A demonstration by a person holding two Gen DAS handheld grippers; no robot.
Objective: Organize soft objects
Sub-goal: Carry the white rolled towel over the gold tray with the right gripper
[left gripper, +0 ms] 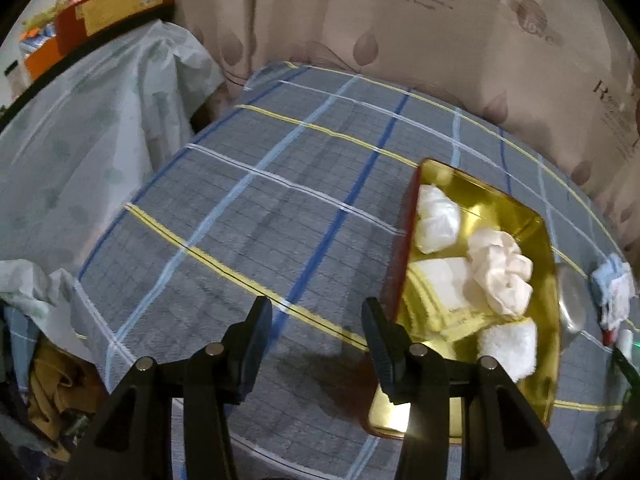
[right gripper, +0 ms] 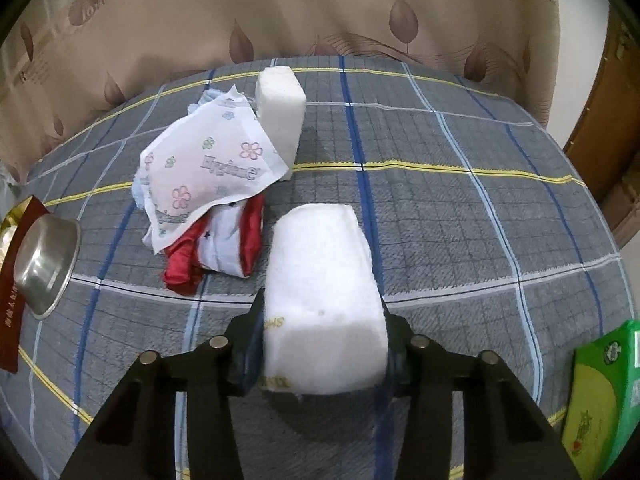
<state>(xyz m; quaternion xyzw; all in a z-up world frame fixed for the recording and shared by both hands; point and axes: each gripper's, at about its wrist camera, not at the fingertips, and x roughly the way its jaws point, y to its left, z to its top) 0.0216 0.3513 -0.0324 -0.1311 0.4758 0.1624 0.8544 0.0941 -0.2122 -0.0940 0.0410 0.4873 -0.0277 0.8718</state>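
Note:
My right gripper [right gripper: 322, 320] is shut on a white sponge block [right gripper: 320, 280] and holds it over the plaid cloth. Beyond it lie a flowered tissue wrapper [right gripper: 208, 160], a red and white cloth bundle [right gripper: 220, 248] and a second white sponge block [right gripper: 280, 112] standing upright. My left gripper [left gripper: 316, 320] is open and empty above the cloth, just left of a gold tin tray [left gripper: 548, 240]. The tray holds a white pouch [left gripper: 436, 216], a cream crumpled cloth [left gripper: 500, 272], a flat white pad [left gripper: 440, 284] and a white rolled towel [left gripper: 508, 344].
A steel bowl [right gripper: 44, 264] leans on the tray's red side [right gripper: 8, 312] at the left of the right wrist view. A green box [right gripper: 600, 396] sits at the right edge. A curtain hangs behind the table. Draped plastic [left gripper: 100, 140] and boxes stand to the left.

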